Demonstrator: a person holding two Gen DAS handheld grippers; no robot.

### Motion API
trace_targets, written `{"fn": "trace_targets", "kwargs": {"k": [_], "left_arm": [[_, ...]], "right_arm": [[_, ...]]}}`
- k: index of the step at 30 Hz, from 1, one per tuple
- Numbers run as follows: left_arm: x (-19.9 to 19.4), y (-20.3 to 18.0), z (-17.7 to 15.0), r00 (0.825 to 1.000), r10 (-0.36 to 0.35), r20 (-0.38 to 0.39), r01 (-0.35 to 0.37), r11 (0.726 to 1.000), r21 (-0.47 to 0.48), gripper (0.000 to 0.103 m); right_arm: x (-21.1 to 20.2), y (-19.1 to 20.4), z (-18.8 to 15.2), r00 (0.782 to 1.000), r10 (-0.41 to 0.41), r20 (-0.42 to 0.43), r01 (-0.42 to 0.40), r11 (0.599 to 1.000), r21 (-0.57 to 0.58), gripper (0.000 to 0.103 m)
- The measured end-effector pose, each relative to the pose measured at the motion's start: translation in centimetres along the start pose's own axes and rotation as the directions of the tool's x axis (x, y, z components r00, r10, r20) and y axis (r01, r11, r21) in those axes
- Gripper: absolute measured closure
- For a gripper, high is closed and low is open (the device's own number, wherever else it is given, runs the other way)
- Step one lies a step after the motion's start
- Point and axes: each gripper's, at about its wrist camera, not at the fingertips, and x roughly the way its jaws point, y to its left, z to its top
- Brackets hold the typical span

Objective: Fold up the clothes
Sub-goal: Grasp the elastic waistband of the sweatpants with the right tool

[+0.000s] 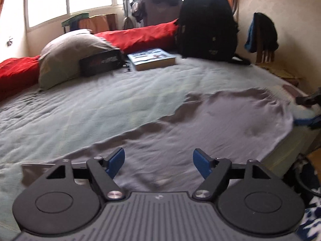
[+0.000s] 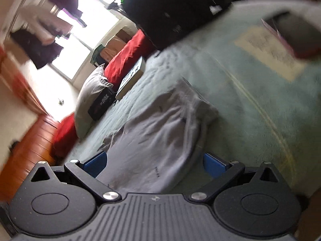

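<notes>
grey garment (image 1: 220, 116) beneath open left tool (image 1: 158, 160)

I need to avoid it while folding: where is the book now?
In the left wrist view the book lies at the far side of the bed, between the black box and the black backpack.

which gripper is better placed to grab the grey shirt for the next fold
Left, probably. The left gripper sits level and open over the grey shirt. The right gripper is open too, but its view is tilted and blurred.
</notes>
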Motion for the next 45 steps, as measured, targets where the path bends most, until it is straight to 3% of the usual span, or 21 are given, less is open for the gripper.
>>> {"fn": "trace_targets", "kwargs": {"k": [5, 10, 14, 18, 23, 26, 31, 33, 36, 40, 41, 45], "left_arm": [[0.8, -2.1, -0.1, 0.999, -0.044, -0.014, 0.044, 0.999, 0.017, 0.027], [0.5, -2.9, 0.1, 0.999, -0.042, -0.009, 0.043, 0.999, 0.033, 0.027], [0.3, -2.7, 0.1, 0.999, -0.034, -0.008, 0.035, 0.999, 0.026, 0.027], [0.5, -2.4, 0.2, 0.999, -0.037, -0.007, 0.037, 0.999, 0.009, 0.027], [0.4, -2.4, 0.1, 0.999, -0.034, -0.005, 0.035, 0.999, 0.007, 0.027], [0.4, -2.3, 0.1, 0.999, -0.033, -0.005, 0.033, 0.999, 0.004, 0.027], [0.7, -2.1, 0.1, 1.0, -0.027, -0.007, 0.027, 1.0, -0.01, 0.027], [0.7, -2.1, 0.1, 1.0, -0.03, -0.007, 0.03, 0.999, -0.012, 0.027], [0.6, -2.0, 0.0, 1.0, -0.031, -0.007, 0.03, 0.999, -0.019, 0.027], [0.6, -1.6, 0.0, 0.999, -0.037, -0.007, 0.037, 0.999, -0.034, 0.027], [0.6, -1.5, -0.1, 0.999, -0.036, -0.008, 0.036, 0.999, -0.034, 0.027], [0.6, -1.5, -0.1, 0.999, -0.034, -0.007, 0.033, 0.999, -0.034, 0.027]], "right_arm": [[2.0, -1.9, 1.4, 0.993, 0.116, 0.009, -0.116, 0.992, 0.056, 0.0], [3.5, -2.3, 3.0, 0.99, 0.136, 0.031, -0.138, 0.988, 0.075, 0.0], [3.5, -1.6, 1.1, 0.985, 0.164, 0.059, -0.17, 0.979, 0.114, 0.0], [4.5, -0.5, 0.7, 0.989, 0.146, 0.033, -0.147, 0.989, 0.01, 0.0], [5.5, -2.8, 3.1, 0.966, 0.231, 0.113, -0.246, 0.96, 0.135, 0.0], [5.2, -2.7, 2.4, 0.96, 0.253, 0.123, -0.273, 0.943, 0.192, 0.0], [6.0, -2.5, 2.4, 0.965, 0.24, 0.101, -0.252, 0.959, 0.131, 0.005], [6.3, -3.1, 3.2, 0.962, 0.242, 0.126, -0.26, 0.953, 0.156, 0.007], [6.7, -3.4, 3.2, 0.965, 0.208, 0.162, -0.23, 0.964, 0.134, 0.023], [6.9, -4.8, 1.9, 0.967, 0.135, 0.214, -0.166, 0.977, 0.133, 0.078], [6.9, -5.3, 2.0, 0.967, 0.132, 0.218, -0.17, 0.971, 0.166, 0.083], [7.6, -4.4, 2.1, 0.974, 0.086, 0.208, -0.122, 0.978, 0.17, 0.081]]}}
